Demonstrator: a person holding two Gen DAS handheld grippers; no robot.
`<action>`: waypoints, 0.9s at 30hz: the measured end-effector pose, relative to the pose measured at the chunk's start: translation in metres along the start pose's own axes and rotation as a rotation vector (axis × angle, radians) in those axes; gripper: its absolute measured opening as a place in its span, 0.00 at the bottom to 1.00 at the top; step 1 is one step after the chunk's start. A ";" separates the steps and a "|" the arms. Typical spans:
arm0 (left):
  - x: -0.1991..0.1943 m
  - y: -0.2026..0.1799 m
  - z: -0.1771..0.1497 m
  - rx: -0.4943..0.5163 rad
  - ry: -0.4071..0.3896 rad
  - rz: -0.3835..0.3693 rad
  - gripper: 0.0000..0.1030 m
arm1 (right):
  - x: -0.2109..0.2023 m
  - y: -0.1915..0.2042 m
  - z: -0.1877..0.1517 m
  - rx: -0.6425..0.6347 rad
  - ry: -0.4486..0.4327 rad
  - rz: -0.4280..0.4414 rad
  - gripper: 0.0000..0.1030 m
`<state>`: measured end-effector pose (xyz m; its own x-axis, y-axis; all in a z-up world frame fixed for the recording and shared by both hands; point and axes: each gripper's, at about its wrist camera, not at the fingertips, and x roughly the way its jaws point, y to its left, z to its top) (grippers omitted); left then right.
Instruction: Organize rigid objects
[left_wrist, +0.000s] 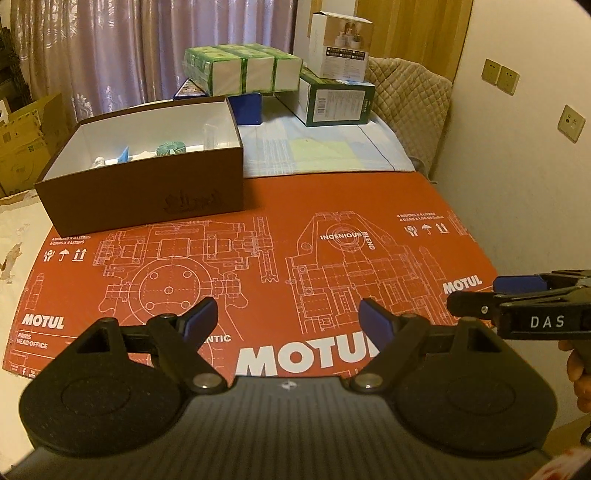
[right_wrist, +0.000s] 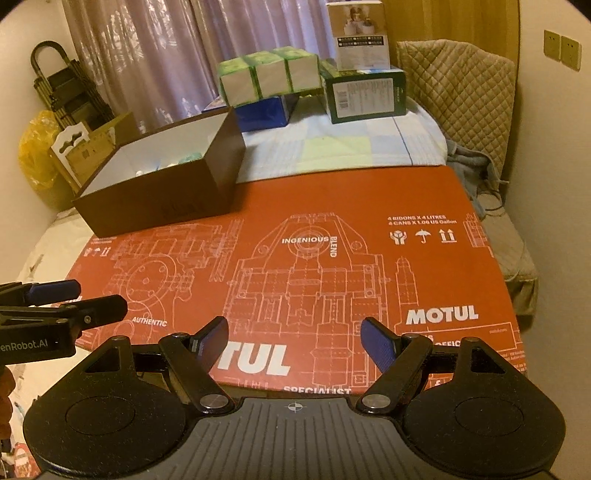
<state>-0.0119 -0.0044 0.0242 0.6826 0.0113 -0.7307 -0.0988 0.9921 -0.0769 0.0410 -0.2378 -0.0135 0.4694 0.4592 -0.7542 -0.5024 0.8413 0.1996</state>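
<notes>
1. We hold the left gripper (left_wrist: 288, 319) low over the red Motul cardboard sheet (left_wrist: 332, 206), its blue-padded fingers spread wide with nothing between them.
2. Our right gripper (right_wrist: 293, 339) hovers just beside it, at three o'clock in the left wrist view, and its fingers also stand apart and hold nothing.
3. The brown shoe box (left_wrist: 147, 192) sits at about eleven o'clock on the far left part of the sheet, lid off, white inside.
4. Inside the box we see a green-and-white striped round object (left_wrist: 170, 148), a small blue piece (left_wrist: 125, 154), a white item (left_wrist: 99, 161) and a clear cylinder (left_wrist: 209, 134) standing against the far wall; what each one is we cannot tell.
5. Beyond the sheet, at twelve o'clock, a green-wrapped pack of tissue boxes (left_wrist: 243, 68) rests on a blue box (left_wrist: 246, 107).
6. At one o'clock a white carton (left_wrist: 341, 46) stands on a green carton (left_wrist: 334, 99).
</notes>
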 end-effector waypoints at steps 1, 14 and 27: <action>0.000 0.000 -0.001 0.001 0.001 -0.003 0.79 | 0.000 0.000 -0.001 -0.001 0.002 -0.001 0.74; 0.003 -0.004 -0.004 -0.003 0.013 -0.006 0.79 | 0.002 0.001 -0.004 -0.015 0.016 -0.001 0.74; 0.008 -0.005 -0.006 -0.007 0.021 -0.003 0.79 | 0.006 -0.002 -0.004 -0.015 0.030 0.002 0.74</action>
<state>-0.0104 -0.0104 0.0152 0.6672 0.0055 -0.7449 -0.1022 0.9912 -0.0842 0.0422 -0.2377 -0.0206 0.4464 0.4520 -0.7723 -0.5144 0.8358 0.1918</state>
